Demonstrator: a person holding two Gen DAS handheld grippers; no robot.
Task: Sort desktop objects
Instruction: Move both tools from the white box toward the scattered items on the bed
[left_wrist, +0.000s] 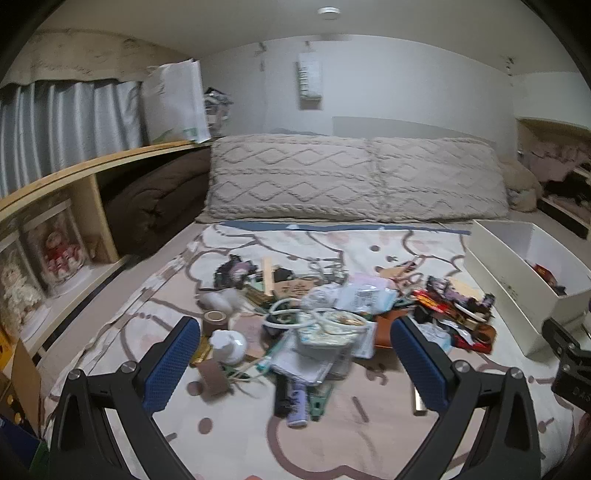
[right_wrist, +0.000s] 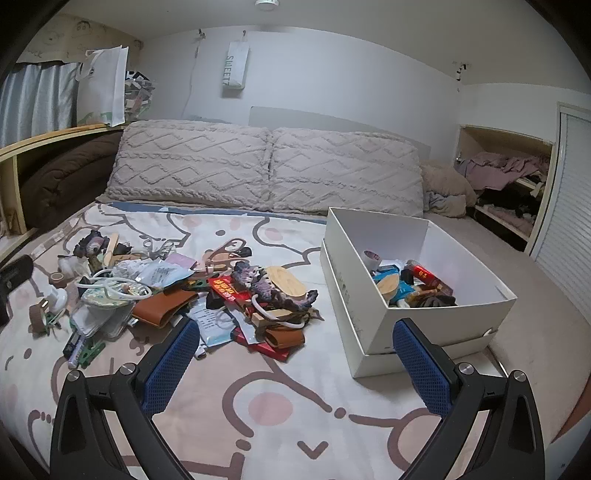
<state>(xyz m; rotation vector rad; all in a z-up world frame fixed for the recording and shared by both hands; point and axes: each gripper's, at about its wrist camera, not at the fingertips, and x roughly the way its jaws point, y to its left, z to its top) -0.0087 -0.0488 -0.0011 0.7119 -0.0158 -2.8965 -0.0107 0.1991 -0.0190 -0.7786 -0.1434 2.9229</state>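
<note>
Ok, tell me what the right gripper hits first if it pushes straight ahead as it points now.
Likely the near edge of the clutter pile: the right gripper is open, aimed between the red packet and the white box. Depth is unclear; it could meet only the bedsheet.

**Both grippers hung open and empty**

The left gripper (left_wrist: 295, 354) hovered with its blue-padded fingers (left_wrist: 171, 365) spread wide, nothing between them. The right gripper (right_wrist: 295, 354) was held the same way, pads (right_wrist: 421, 365) far apart and empty. Part of the right gripper's black body showed at the right edge of the left wrist view.
</note>
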